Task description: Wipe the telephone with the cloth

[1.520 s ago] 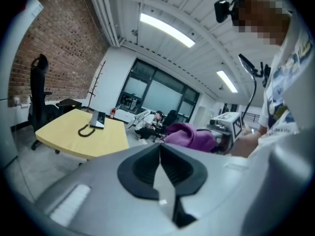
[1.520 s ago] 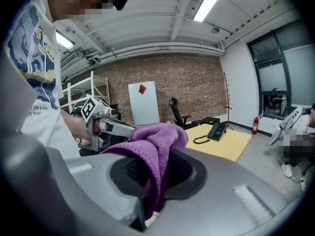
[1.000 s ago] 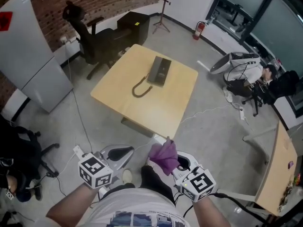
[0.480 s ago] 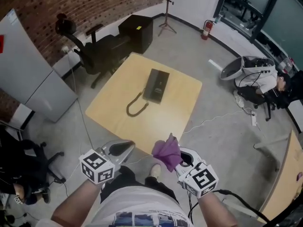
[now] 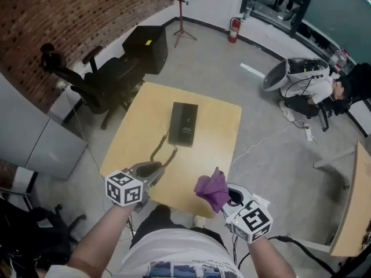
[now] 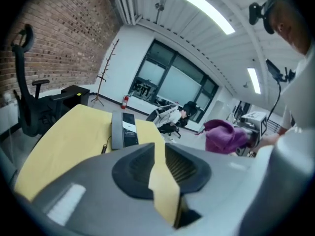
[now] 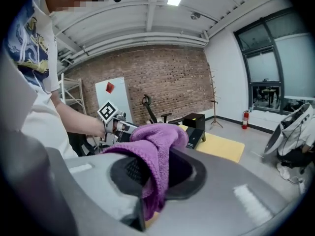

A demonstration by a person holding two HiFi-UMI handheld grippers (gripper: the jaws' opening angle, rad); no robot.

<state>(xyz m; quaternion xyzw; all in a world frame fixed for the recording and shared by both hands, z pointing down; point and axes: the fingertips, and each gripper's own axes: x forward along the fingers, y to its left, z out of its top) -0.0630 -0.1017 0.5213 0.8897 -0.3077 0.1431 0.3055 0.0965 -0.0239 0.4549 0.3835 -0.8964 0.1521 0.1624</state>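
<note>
Wiping awaits us: the right gripper [image 5: 225, 197] pinches the cloth [image 5: 212, 189] in its fingers, the left gripper [image 5: 152, 169] is opening its fingers on nothing, and the telephone [image 5: 184, 124] lies untouched in the middle of the counter [image 5: 217, 138].

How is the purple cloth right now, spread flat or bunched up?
Bunched up: the purple cloth is a crumpled wad pinched in the right gripper.

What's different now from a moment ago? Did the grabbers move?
The person has stepped closer to the table, so the left gripper now hangs over its near edge. Its jaws are opening, with nothing between them. The right gripper still clamps the purple cloth, and the telephone lies untouched on the table.
</note>
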